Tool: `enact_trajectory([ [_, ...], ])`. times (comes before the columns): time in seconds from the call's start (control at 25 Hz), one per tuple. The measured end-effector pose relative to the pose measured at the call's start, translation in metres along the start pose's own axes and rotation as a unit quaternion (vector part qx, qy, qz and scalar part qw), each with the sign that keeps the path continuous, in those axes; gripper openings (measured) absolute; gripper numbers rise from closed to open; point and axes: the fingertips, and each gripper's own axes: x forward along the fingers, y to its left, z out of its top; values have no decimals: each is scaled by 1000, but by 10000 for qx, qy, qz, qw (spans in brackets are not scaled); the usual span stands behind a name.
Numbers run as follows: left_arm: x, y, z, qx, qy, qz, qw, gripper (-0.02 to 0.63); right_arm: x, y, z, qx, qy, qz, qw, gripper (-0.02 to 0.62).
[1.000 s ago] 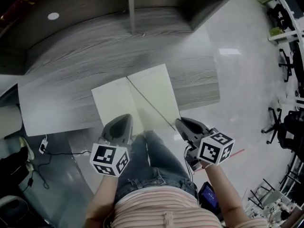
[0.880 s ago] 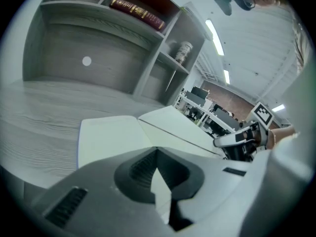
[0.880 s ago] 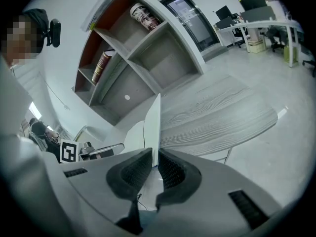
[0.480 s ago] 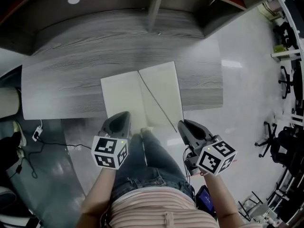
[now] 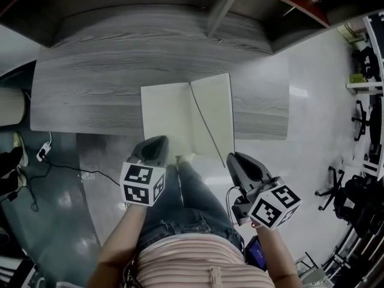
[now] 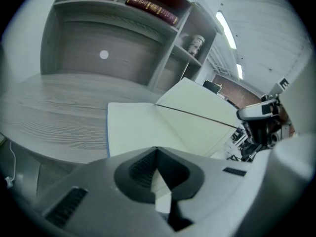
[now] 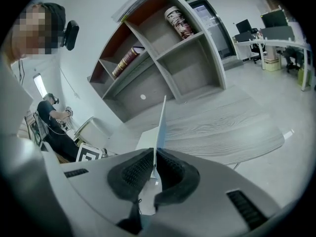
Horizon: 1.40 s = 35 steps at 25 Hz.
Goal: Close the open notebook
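The open notebook (image 5: 165,116) lies on the grey wood desk (image 5: 90,83), its blank pages facing up. Its left page (image 6: 138,127) rests flat. Its right leaf (image 5: 213,110) is raised off the desk and stands on edge in the right gripper view (image 7: 160,125). My right gripper (image 5: 235,158) (image 7: 153,154) has that leaf's near edge between its pads, and its jaws are closing on it. At the left page's near edge my left gripper (image 5: 157,144) (image 6: 157,151) is shut, with a pale strip of page showing between its pads.
A shelf unit (image 6: 123,14) with books and a can stands at the back of the desk. The holder's legs (image 5: 192,197) are under the near edge. A cable (image 5: 66,167) lies on the floor at left. Another person (image 7: 54,122) sits far off at left.
The right gripper has risen with the right leaf, which now stands steeper and looks narrower from above. The left gripper has sunk a little toward the near edge.
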Motion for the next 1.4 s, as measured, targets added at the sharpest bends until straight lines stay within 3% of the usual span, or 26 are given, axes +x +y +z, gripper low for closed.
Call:
enact_trajectory([
  [1.4, -36, 26, -15, -560, -185, 207, 9980, 12, 45, 94, -12, -989, 582, 759, 9905, 25],
])
